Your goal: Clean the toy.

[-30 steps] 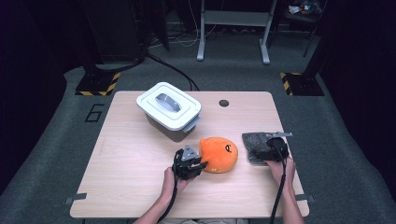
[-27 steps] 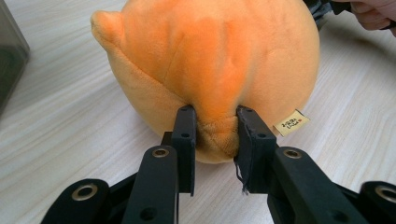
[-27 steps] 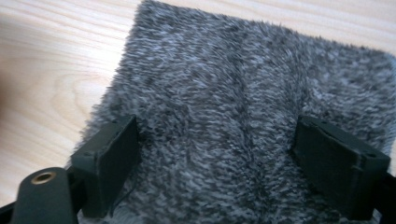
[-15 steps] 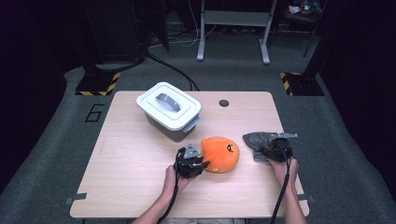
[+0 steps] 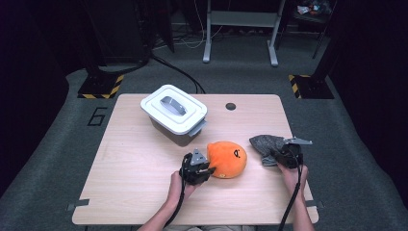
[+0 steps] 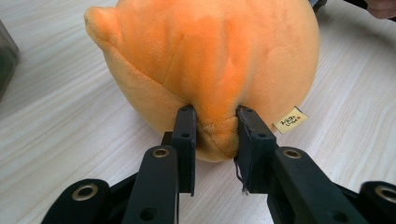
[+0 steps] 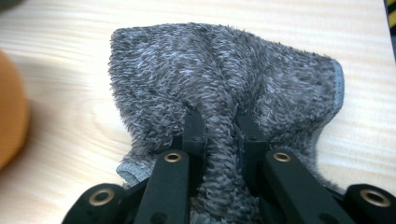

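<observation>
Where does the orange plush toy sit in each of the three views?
High view: orange plush at lower centre of the table, left gripper pinching its near side.
Left gripper view: plush across the upper centre, a fold of it between the jaws.
Right gripper view: a blurred orange edge at far left, beside the grey cloth.
Shared landmark: the pale wood tabletop.

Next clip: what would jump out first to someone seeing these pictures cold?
The bright orange plush toy near the table's front middle, with the left gripper pinching a fold of its fabric. Right of it, the right gripper has just closed on a bunched grey fuzzy cloth. Behind them sits a white lidded bin.
</observation>
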Motion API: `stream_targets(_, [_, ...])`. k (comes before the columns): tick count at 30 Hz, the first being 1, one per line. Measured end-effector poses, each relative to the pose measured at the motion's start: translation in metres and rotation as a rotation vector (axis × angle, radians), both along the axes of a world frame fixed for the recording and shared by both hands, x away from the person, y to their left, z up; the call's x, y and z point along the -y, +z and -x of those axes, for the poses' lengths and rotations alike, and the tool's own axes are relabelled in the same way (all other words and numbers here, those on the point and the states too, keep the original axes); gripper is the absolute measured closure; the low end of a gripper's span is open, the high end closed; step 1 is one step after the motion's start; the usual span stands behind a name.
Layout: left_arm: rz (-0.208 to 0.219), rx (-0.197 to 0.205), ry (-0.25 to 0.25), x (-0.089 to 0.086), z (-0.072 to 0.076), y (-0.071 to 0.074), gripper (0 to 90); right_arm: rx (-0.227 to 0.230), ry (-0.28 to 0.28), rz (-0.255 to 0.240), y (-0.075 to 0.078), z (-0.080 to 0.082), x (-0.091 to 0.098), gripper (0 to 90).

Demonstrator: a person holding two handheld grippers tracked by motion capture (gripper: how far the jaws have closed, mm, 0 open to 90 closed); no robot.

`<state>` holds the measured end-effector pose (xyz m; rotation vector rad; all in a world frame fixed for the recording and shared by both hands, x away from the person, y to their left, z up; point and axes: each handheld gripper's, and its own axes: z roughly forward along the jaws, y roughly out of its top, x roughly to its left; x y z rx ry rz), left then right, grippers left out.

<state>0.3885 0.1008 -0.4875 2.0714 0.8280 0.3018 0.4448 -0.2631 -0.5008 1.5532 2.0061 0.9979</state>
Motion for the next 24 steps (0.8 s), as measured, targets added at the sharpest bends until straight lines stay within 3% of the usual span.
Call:
stream_targets(4, [-0.004,0.006,0.0,0.0,0.0,0.001,71.7,0.017,0.016,-0.006,0.009,0.007,-0.004,77.7])
stream_targets(9, [-0.002,0.002,0.002,0.001,-0.001,0.002,71.7,0.047,0.038,-0.07,0.021,0.017,-0.002,77.7])
stream_targets(15, [-0.006,-0.005,-0.003,0.004,-0.004,0.003,71.8,0.086,0.088,-0.058,0.045,0.03,-0.014,77.6])
stream_targets(20, [0.001,-0.007,0.004,0.006,-0.004,0.002,71.9,0.117,0.141,-0.04,0.055,0.037,-0.028,77.5])
stream_targets(24, [-0.005,-0.01,0.006,0.008,-0.004,0.003,71.9,0.132,0.158,-0.057,0.062,0.041,-0.034,77.5])
